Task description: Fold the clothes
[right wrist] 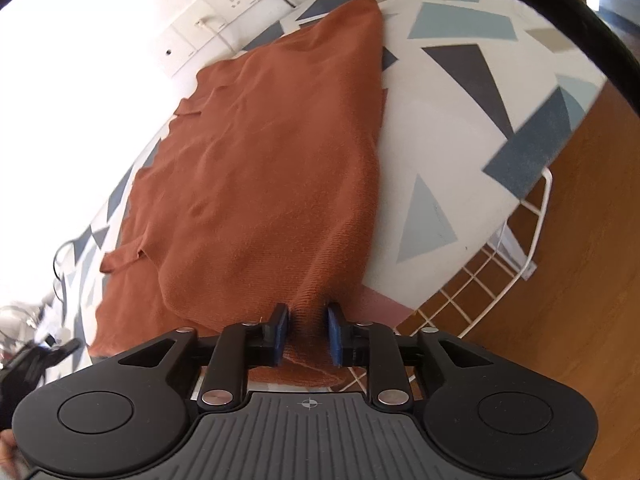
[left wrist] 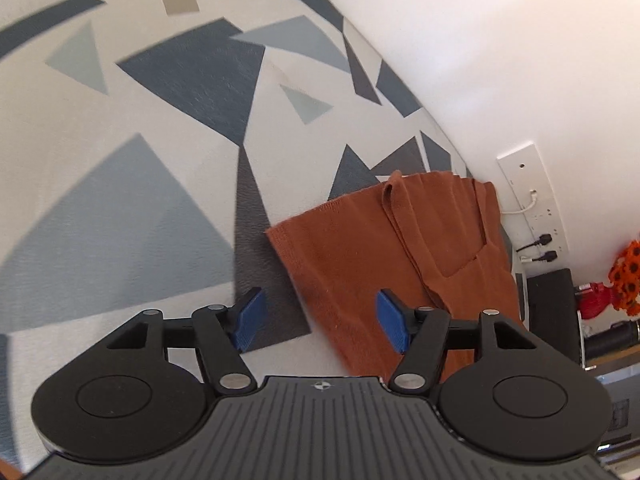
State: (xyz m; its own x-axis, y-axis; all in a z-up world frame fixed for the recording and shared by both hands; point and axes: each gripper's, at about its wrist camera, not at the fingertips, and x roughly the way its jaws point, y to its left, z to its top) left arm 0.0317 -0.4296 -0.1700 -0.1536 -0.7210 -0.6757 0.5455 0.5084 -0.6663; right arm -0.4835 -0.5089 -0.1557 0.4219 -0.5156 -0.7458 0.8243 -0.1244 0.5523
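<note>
A rust-orange knit garment lies folded on a board with a white cover printed with grey and blue triangles. My right gripper is at the garment's near edge, and a bunched fold of the cloth fills the narrow gap between its blue pads. In the left wrist view the same garment lies at the board's far end by the wall. My left gripper hovers over its near corner with the blue pads wide apart and nothing held between them.
A white wall with a socket panel and plugged cables stands right behind the board. A white wire rack hangs below the board's right edge, above a wooden floor. Orange flowers in a red vase stand to the right.
</note>
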